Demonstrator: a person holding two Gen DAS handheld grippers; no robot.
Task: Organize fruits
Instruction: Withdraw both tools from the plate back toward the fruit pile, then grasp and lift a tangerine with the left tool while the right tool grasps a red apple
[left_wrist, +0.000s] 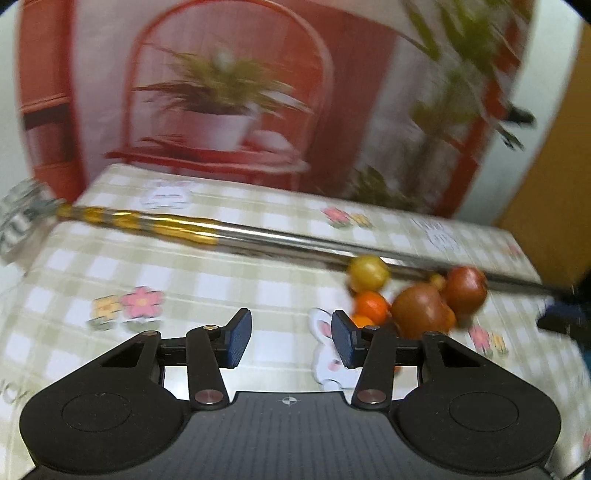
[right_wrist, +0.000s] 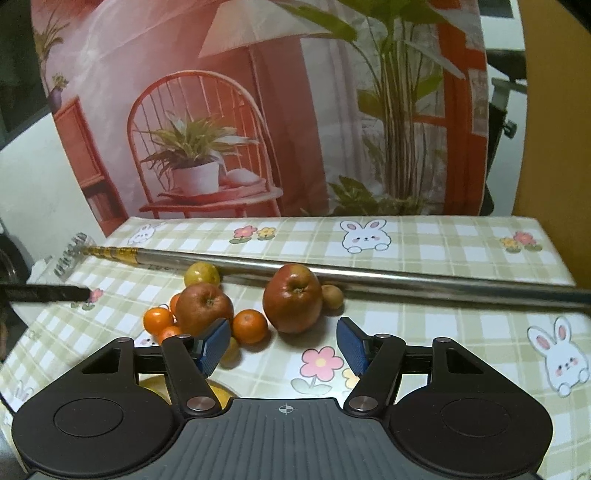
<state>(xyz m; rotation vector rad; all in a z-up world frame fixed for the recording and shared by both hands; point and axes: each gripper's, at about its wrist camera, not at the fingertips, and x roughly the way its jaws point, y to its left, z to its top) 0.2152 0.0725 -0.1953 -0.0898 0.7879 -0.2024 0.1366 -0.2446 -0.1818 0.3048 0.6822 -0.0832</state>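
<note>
In the right wrist view a cluster of fruit lies on the checked tablecloth: a large red apple (right_wrist: 292, 303), a smaller red apple (right_wrist: 203, 308), several small oranges such as one (right_wrist: 250, 326), a yellow-green fruit (right_wrist: 202, 274) and a small brown fruit (right_wrist: 332, 295). A yellow fruit (right_wrist: 218, 394) peeks from under the gripper body. My right gripper (right_wrist: 283, 350) stands open just short of the large apple, nothing between its fingers. The left wrist view is blurred; my left gripper (left_wrist: 291, 343) is open and the same fruit pile, with a red apple (left_wrist: 421, 312), lies to its right.
A long metal telescopic rod (right_wrist: 369, 275) with a gold section and a rake-like head (right_wrist: 70, 256) lies across the table behind the fruit. A printed backdrop of a chair and plants stands at the table's far edge. A dark bar (right_wrist: 44, 293) enters from the left.
</note>
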